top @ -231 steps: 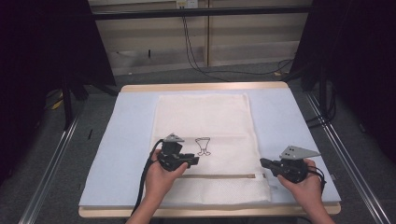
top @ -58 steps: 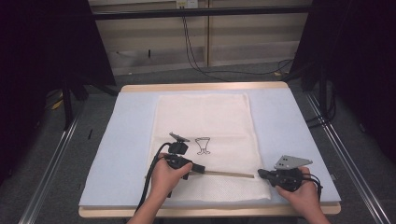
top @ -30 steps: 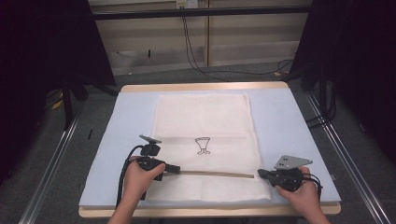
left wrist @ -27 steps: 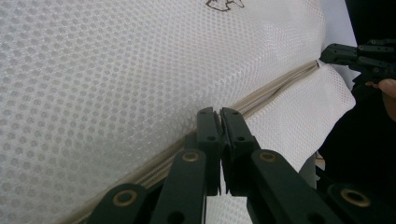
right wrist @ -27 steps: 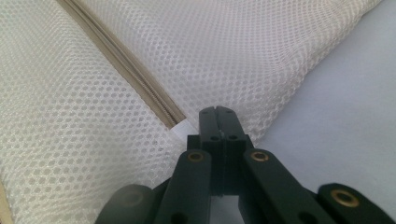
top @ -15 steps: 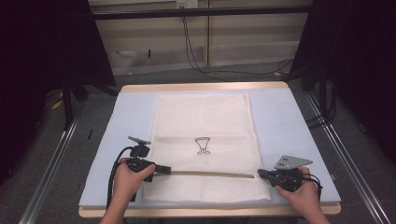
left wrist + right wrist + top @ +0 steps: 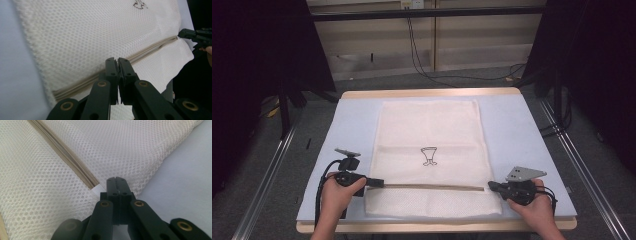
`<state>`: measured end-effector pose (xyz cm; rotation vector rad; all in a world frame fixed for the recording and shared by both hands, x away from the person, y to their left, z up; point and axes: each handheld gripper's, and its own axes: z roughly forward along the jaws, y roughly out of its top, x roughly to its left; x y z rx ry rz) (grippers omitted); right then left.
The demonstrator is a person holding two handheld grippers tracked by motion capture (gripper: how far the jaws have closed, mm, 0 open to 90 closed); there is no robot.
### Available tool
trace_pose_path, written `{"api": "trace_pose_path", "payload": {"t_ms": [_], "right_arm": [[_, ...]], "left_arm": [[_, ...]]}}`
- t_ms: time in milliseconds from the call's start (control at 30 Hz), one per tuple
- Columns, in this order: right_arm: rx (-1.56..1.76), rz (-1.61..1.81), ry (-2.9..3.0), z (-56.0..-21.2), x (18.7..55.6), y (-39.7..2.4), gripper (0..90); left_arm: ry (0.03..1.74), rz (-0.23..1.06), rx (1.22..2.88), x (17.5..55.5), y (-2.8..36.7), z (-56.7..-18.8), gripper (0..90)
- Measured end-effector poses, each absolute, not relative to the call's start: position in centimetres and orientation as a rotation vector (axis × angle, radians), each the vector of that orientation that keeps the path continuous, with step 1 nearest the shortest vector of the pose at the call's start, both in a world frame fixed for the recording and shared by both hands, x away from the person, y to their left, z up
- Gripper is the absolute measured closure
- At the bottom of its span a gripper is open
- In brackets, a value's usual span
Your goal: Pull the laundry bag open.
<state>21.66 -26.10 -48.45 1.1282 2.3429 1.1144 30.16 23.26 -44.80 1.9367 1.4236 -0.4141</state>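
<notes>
A white mesh bag (image 7: pixel 429 130) with a small black printed mark (image 7: pixel 429 156) lies flat on the pale blue mat (image 7: pixel 517 130). Its beige zipper (image 7: pixel 427 187) runs across near the front edge. My left gripper (image 7: pixel 379 183) is at the zipper's left end. Its jaws (image 7: pixel 117 60) are shut over the zipper line (image 7: pixel 150 48), and the pull is hidden between them. My right gripper (image 7: pixel 490 186) is shut on the bag's edge at the zipper's right end. Its tips (image 7: pixel 116 180) pinch the mesh beside the zipper's end (image 7: pixel 92 185).
The mat lies on a wooden table (image 7: pixel 427 93) with metal rails on the floor at both sides. Cables (image 7: pixel 422 60) hang behind the table's far edge. Bare mat lies left and right of the bag.
My left gripper has slid left along the zipper, from near the bag's middle to its left edge. The dark line behind it has grown longer. The right gripper has stayed put.
</notes>
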Motion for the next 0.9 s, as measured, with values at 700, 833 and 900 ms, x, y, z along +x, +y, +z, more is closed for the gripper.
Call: {"api": "trace_pose_path", "payload": {"t_ms": [700,833,900], "right_arm": [[1.133,1.109,2.339,-48.4,21.6,-26.0,90.0],[1.135,1.11,2.344,-48.4,21.7,-26.0,90.0],[1.139,1.106,2.341,-48.4,21.7,-26.0,90.0]], "left_arm": [[1.502,-0.378,1.902,29.9,26.4,-45.2,87.2],[1.523,-0.377,1.888,29.8,27.2,-45.3,87.2],[1.528,-0.386,1.874,29.8,27.4,-45.4,87.2]]}}
